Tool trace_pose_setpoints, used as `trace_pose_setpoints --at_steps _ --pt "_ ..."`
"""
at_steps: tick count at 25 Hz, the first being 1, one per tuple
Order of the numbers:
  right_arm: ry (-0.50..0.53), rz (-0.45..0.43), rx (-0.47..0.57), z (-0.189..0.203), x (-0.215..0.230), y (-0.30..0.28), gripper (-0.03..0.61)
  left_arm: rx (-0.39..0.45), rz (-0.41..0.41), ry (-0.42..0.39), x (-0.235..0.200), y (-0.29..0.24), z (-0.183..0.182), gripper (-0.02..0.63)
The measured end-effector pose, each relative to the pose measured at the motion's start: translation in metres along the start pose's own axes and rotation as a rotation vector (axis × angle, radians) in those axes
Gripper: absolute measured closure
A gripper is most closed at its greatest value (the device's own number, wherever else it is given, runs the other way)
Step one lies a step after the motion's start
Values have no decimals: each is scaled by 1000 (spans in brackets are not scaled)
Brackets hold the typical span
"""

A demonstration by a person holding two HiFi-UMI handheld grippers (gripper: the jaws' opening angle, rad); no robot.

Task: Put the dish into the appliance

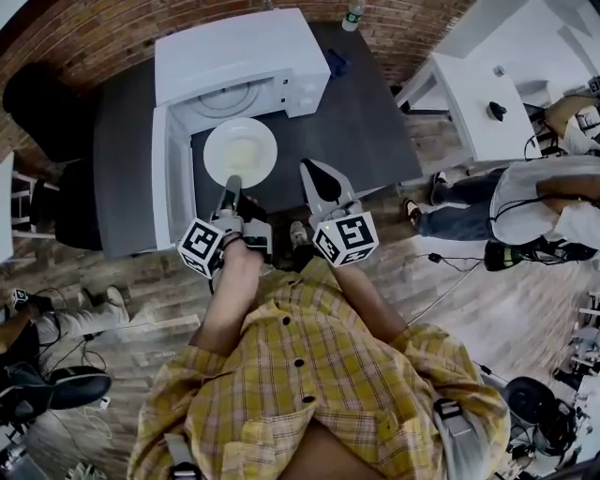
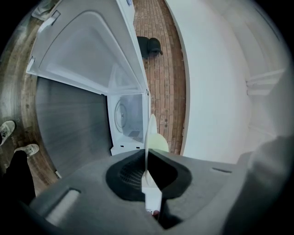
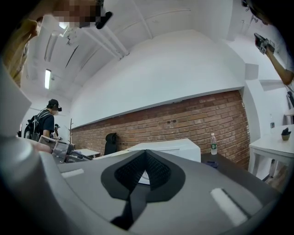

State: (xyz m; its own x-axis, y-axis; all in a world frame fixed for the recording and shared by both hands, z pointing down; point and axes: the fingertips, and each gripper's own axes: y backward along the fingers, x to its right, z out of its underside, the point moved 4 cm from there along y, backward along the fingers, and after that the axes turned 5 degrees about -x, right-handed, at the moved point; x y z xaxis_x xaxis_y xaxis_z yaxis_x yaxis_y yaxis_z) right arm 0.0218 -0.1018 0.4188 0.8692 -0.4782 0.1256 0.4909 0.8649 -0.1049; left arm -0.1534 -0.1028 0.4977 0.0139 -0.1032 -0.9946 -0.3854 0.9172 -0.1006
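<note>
A white microwave (image 1: 239, 61) stands on the dark table (image 1: 375, 122), its door (image 1: 172, 178) swung open to the left. In front of the open cavity a white plate (image 1: 241, 150) with something pale on it hangs level. My left gripper (image 1: 231, 185) is shut on the plate's near rim. In the left gripper view the plate (image 2: 156, 141) shows edge-on between the jaws, with the microwave cavity (image 2: 126, 114) straight ahead. To the plate's right my right gripper (image 1: 317, 180) stands shut and holds nothing; its view looks over the microwave's top (image 3: 170, 148).
A water bottle (image 1: 352, 13) stands at the table's far edge, and a dark blue item (image 1: 337, 64) lies right of the microwave. A white table (image 1: 469, 94) and standing people (image 1: 534, 202) are at the right. A black chair (image 1: 37, 103) is at the left.
</note>
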Motion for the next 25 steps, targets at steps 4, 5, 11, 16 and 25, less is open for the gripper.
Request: trace_pose_setpoints --at_steps 4,5,11,16,25 --pt "-6 0 -1 0 18 -9 574 30 15 23 -1 -15 -3 606" --pt "-6 -3 -2 -1 22 -12 574 34 12 21 -1 -19 -3 606" --pt "2 -43 -15 -4 40 -35 574 65 -3 17 -7 -45 -7 606" --pt "2 -61 -25 -5 56 -52 574 84 -21 15 -14 -65 -10 606" --pt "11 -118 -43 -4 64 -77 574 136 -41 31 -34 -93 -26 607"
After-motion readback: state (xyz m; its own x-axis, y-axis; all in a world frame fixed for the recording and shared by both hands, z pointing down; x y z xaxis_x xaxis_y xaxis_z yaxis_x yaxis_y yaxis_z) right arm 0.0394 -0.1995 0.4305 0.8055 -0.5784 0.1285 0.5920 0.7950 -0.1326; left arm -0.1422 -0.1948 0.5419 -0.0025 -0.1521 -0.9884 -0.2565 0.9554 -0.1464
